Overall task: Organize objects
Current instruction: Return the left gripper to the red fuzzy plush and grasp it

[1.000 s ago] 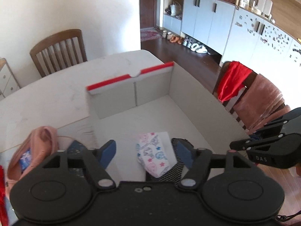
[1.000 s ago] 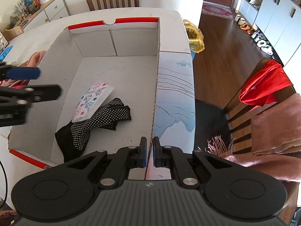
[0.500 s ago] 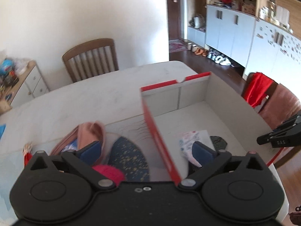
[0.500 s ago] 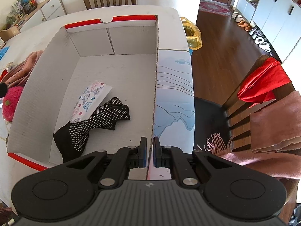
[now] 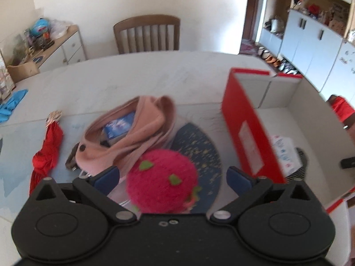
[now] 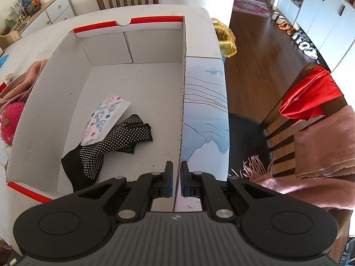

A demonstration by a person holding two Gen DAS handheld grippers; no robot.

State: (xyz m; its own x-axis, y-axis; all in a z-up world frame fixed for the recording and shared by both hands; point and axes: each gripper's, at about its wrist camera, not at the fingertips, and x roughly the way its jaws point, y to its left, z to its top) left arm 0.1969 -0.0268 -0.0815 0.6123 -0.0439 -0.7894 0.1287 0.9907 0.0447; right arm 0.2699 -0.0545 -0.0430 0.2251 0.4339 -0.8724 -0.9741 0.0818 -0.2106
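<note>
The left gripper point(image 5: 172, 175) is standing released, its jaws spread wide on either side of a fuzzy pink strawberry-like plush point(image 5: 163, 182) without pressing on it. That plush is sitting on the white surface point(image 5: 133, 77) outside the box, partly over a dark blue star-speckled cloth point(image 5: 199, 146) and just beside a rumpled pink garment point(image 5: 133, 133) that is wrapping a small blue packet point(image 5: 119, 127). A red cloth item point(image 5: 45, 153) is lying further left on the surface, well apart from the box. The right gripper point(image 6: 176, 182) is clenching the near right wall of the open cardboard box point(image 6: 182, 115), the thin wall pinched between its blue pads. Inside the box, a patterned white pouch point(image 6: 104, 115) is resting partly on top of black dotted gloves point(image 6: 115, 141) on the box floor.
</note>
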